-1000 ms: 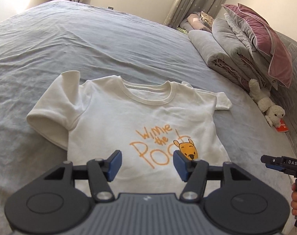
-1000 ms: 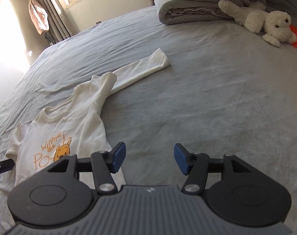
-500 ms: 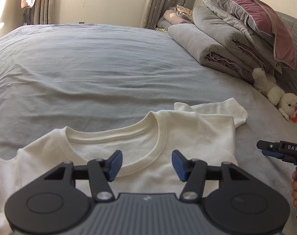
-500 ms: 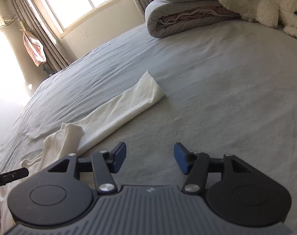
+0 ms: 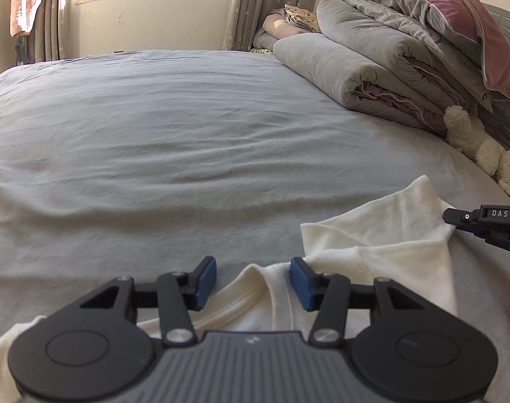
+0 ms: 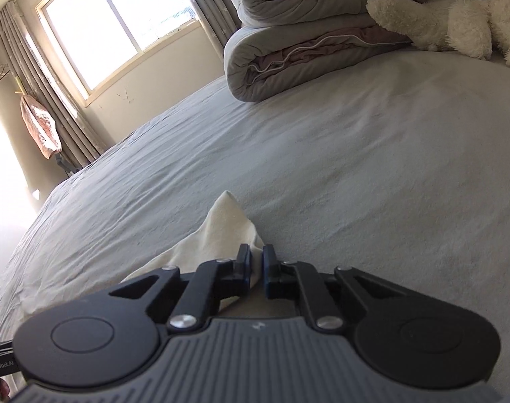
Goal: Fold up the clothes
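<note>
On the grey bed (image 5: 187,141), at my six o'clock: cream shirt (image 5: 382,268). My right gripper (image 6: 257,265) pinches its sleeve (image 6: 221,231) at three o'clock; my left gripper (image 5: 253,283) is closing around the collar (image 5: 255,285). Advice: seat both layers before lifting.

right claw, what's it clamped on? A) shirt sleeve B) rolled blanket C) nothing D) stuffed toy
A: in the right wrist view the right claw is shut on the cream shirt's sleeve, the cloth pinched between its pads, while the stuffed toy and the rolled blanket lie far off up the bed.
</note>
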`<state>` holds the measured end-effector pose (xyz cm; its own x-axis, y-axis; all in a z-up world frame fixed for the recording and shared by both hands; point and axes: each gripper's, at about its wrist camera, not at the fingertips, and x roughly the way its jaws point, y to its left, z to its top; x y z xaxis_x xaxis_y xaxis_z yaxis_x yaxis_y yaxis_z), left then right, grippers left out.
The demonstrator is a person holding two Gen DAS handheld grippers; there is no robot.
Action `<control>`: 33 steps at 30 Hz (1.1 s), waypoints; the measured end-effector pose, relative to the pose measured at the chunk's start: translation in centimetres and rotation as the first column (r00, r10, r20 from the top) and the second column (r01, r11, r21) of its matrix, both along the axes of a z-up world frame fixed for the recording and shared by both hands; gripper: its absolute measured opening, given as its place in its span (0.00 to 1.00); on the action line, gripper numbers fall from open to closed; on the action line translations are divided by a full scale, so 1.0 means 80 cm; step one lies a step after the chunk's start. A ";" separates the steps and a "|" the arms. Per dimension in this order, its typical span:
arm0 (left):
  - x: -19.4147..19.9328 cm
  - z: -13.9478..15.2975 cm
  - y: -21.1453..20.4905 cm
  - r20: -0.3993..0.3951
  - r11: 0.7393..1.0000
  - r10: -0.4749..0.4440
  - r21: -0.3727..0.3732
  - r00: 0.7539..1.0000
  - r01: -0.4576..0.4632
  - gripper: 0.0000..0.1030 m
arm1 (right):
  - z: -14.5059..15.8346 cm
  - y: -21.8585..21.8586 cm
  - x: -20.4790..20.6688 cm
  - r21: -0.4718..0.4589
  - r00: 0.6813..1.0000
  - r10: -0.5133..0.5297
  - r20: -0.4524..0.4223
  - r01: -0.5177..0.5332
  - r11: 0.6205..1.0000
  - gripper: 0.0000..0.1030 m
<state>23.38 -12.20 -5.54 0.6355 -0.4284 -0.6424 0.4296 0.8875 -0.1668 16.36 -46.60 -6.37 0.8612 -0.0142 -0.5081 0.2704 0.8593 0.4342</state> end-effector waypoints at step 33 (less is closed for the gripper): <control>-0.019 0.014 -0.159 0.193 0.992 0.074 0.087 0.978 -0.093 0.07 | 0.036 -0.232 -0.195 -0.387 0.940 -0.339 0.049 0.330 0.861 0.07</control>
